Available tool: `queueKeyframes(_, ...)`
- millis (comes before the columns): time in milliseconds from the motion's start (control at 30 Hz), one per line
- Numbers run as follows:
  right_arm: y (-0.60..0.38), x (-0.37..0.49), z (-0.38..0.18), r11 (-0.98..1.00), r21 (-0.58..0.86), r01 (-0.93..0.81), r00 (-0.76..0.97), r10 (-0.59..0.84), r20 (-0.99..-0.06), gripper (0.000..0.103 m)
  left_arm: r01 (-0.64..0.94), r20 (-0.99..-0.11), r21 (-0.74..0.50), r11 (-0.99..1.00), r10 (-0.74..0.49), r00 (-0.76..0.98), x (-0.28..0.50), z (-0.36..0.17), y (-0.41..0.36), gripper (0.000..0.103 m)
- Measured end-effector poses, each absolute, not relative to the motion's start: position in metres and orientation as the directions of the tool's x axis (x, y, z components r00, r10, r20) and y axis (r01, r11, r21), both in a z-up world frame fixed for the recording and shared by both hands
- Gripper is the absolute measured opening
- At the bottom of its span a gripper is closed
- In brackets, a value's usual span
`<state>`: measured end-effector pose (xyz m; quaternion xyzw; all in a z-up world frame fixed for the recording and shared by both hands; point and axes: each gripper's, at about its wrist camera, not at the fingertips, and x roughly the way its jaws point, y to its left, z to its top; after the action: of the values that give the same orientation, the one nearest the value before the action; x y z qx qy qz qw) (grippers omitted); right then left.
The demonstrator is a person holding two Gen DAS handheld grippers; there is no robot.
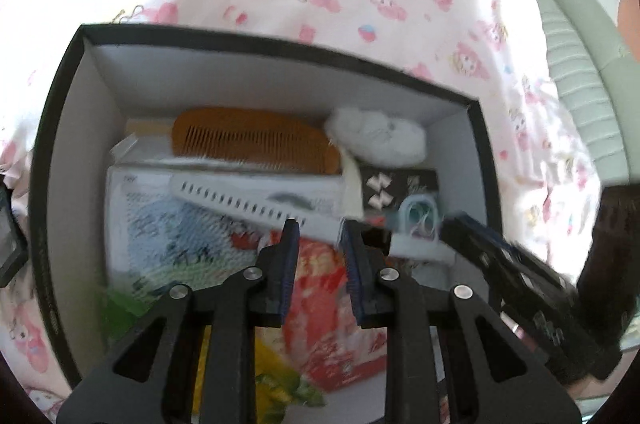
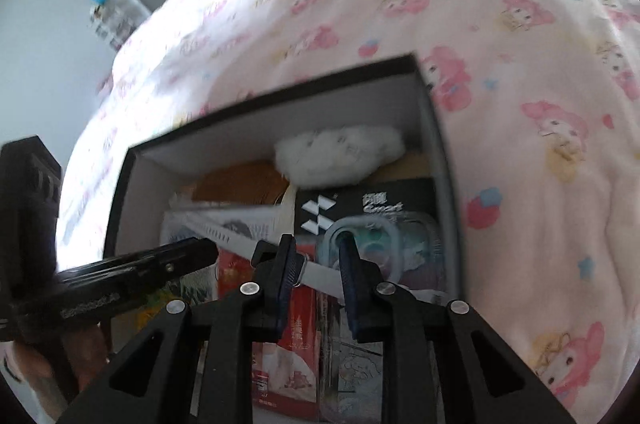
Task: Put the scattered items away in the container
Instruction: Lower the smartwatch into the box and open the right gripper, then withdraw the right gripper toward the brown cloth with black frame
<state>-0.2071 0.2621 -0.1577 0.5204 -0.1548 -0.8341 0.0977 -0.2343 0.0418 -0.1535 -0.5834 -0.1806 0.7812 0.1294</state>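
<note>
The left gripper [image 1: 319, 236] points forward and down, its two black fingers [image 1: 286, 264] parted by a narrow gap with nothing between the blue pads. The right gripper [image 2: 319, 252] is posed the same way, fingers [image 2: 352, 284] a little apart and empty. The two sit close side by side: in the left wrist view the right gripper's black body [image 1: 516, 276] (blurred) angles in from the near right, and the left one's finger [image 2: 160, 260] reaches in from the near left of the right wrist view.
</note>
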Motion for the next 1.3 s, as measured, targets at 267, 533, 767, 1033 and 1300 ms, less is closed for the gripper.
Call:
queueKeyframes(267,0.25,-0.199,-0.179,-0.922,0.385,0.044,-0.306,-0.379,-0.873,0.019,0.068,-0.907,-0.385,-0.92,0.364,-0.212,-0.257,-0.178,0.055,0.022)
queueKeyframes(533,0.241,-0.217,-0.179,-0.942,0.331,0.049,-0.353,-0.326,-0.877,0.019,0.052,-0.881,-0.438,-0.897,0.418,-0.22,-0.235,-0.169,0.035,0.022)
queueKeyframes(767,0.251,-0.204,-0.172,-0.934,0.355,0.032,-0.358,-0.343,-0.868,0.019,0.002,-0.911,-0.382,-0.924,0.376,-0.167,-0.253,-0.182,0.056,0.022)
queueKeyframes(1033,0.248,-0.197,-0.181,-0.906,0.424,0.004,-0.291,-0.407,-0.866,0.019,-0.066,-0.856,-0.462,-0.884,0.464,-0.228,-0.217,-0.146,0.059,0.022)
queueKeyframes(1300,0.226,-0.148,-0.126,-0.963,0.266,0.035,-0.482,-0.25,-0.84,0.022,-0.158,-0.829,-0.403,-0.902,0.432,-0.354,-0.157,-0.098,0.056,0.033)
